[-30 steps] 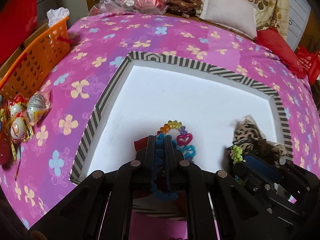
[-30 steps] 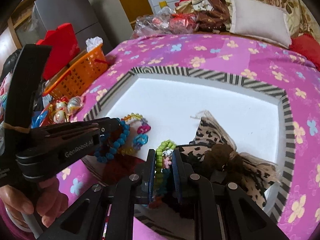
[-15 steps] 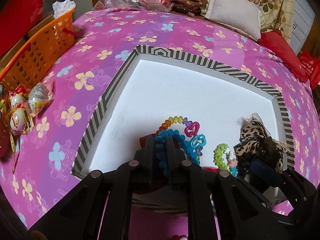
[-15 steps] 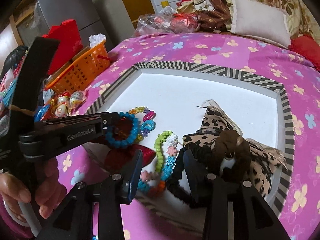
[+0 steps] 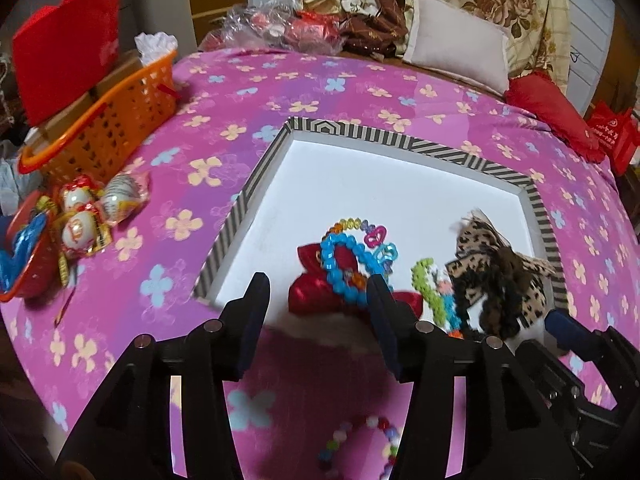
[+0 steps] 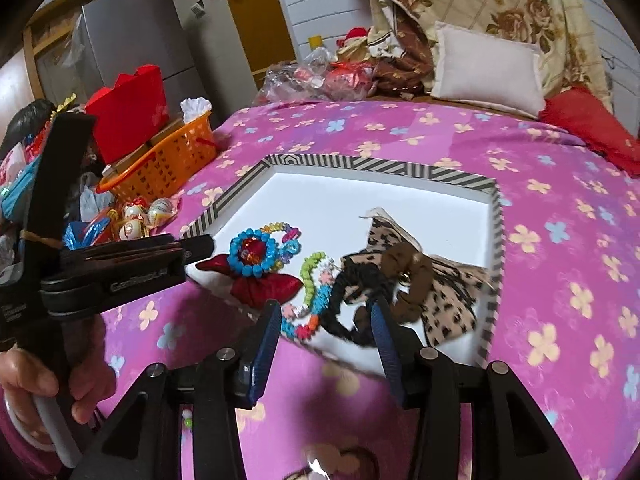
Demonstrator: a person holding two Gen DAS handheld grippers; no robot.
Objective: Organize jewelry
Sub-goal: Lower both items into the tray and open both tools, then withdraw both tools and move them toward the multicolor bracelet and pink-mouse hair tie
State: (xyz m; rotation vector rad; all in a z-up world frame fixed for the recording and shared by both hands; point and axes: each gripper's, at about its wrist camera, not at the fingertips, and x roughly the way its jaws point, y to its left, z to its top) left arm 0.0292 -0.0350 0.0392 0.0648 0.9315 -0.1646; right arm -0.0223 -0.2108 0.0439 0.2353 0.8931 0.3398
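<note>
Your left gripper (image 5: 318, 300) and right gripper (image 6: 326, 324): jaws spread, empty; blue bracelet (image 5: 344, 270) lies in striped tray (image 5: 404, 146)

I see a white tray (image 5: 408, 196) with a black-and-white striped rim on a pink floral cloth (image 5: 320, 92). Near in it lie a blue bead bracelet (image 5: 344, 270), red bow (image 5: 312, 296), green beads (image 5: 425, 286) and leopard-print bow (image 5: 500, 268); far left, an orange basket (image 5: 116, 120).
</note>
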